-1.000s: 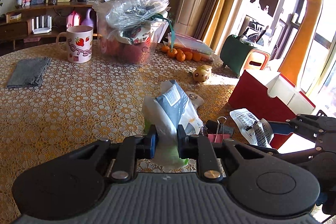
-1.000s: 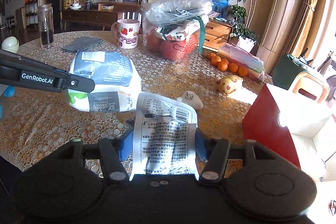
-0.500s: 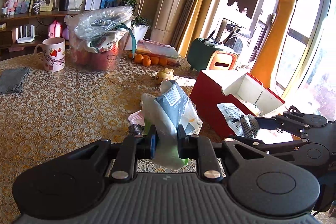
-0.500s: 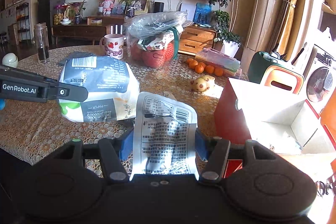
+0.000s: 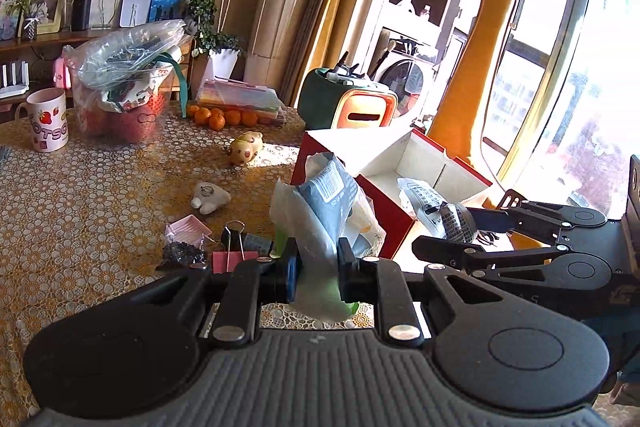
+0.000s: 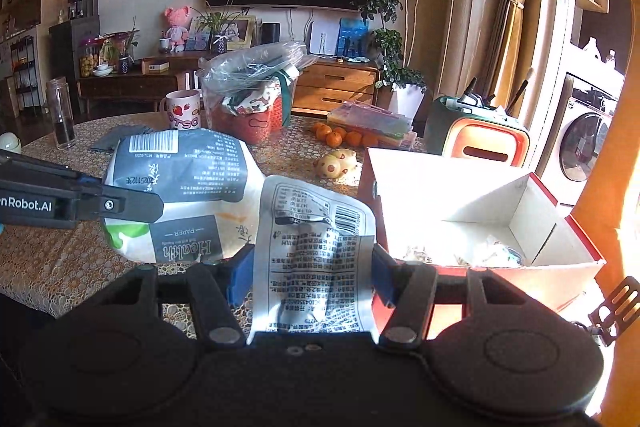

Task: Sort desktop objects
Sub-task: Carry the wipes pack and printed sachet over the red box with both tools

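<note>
Hidden: we cannot make out what lies on the floor of the red box (image 6: pixel 476 227) — only pale, blurred scraps at its bottom; the lower end of the tissue pack (image 5: pixel 324 223) is covered by the left gripper's own body.
Left gripper (image 5: pixel 318 267): closed tight on the tissue pack, which stands up between the pads, clear of the table (image 5: pixel 80 195).
Right gripper (image 6: pixel 312 267): pads pressed on both sides of the printed sachet (image 6: pixel 316 251), which it holds up just beside the box's near wall.
Change: against a second ago, both views have swung toward the window; the box, then at 3 o'clock in the right view, now fills 2 to 4 o'clock, and the tissue pack has come closer to the sachet.
Around: binder clips (image 5: pixel 232 247), a pink tray (image 5: pixel 188 229) and a small white figurine (image 5: pixel 210 197) lie at 9 to 10 o'clock of the left gripper; a piggy figure (image 5: pixel 246 151), tangerines (image 5: pixel 220 117), a strawberry mug (image 5: pixel 46 119) and a bagged basket (image 5: pixel 124 83) stand farther off.
In the way: seen from the left wrist, the tissue pack overlaps the box's near corner — the sachet hangs over the box's open top.
</note>
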A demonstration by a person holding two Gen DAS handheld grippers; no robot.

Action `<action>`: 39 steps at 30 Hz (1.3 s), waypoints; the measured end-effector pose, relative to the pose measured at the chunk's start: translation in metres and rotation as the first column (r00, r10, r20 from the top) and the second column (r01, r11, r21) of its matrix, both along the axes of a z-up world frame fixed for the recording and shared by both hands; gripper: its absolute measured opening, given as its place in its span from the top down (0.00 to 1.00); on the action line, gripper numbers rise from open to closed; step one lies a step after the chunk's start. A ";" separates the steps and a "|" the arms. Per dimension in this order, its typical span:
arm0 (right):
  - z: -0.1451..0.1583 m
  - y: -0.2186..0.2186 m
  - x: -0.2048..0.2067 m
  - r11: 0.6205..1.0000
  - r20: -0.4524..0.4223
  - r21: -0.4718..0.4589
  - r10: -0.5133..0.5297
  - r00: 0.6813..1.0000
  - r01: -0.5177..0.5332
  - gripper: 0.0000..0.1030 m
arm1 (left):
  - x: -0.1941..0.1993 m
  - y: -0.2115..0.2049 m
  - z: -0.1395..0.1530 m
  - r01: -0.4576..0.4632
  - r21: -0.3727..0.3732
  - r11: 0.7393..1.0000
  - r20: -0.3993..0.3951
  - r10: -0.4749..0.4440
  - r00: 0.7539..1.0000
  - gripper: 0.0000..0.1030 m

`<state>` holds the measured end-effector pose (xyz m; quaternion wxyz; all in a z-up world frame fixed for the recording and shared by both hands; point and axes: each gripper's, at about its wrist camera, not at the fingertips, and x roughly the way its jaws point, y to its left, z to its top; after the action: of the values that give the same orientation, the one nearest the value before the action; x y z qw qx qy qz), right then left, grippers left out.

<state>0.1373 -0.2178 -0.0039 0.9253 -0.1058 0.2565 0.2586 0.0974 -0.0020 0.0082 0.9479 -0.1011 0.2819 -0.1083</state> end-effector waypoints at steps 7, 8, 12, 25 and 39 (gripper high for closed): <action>0.009 -0.030 0.009 1.000 0.011 0.009 -0.029 1.000 0.029 0.43 | 0.010 -0.024 0.006 0.038 0.000 0.999 0.007 -0.038 0.999 0.83; 0.010 -0.033 0.012 1.000 0.014 0.006 -0.029 0.999 0.029 0.43 | 0.012 -0.028 0.007 0.045 -0.002 0.999 0.007 -0.045 0.999 0.83; 0.016 -0.043 0.019 0.999 0.024 0.000 -0.035 0.999 0.035 0.43 | 0.021 -0.041 0.011 0.066 -0.001 0.998 0.012 -0.066 0.998 0.83; 0.023 -0.076 0.064 0.997 -0.003 0.002 -0.082 0.997 0.082 0.43 | 0.069 -0.074 0.022 0.119 0.000 0.993 0.031 -0.119 0.992 0.83; 0.024 -0.109 0.139 0.985 -0.057 0.014 -0.169 0.984 0.170 0.43 | 0.133 -0.101 0.026 0.144 0.077 0.987 0.032 -0.147 0.989 0.83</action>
<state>0.2760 -0.3269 0.0201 0.9373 -0.0678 0.2880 0.1843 0.2302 -0.1033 0.0337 0.9458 -0.0428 0.2744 -0.1683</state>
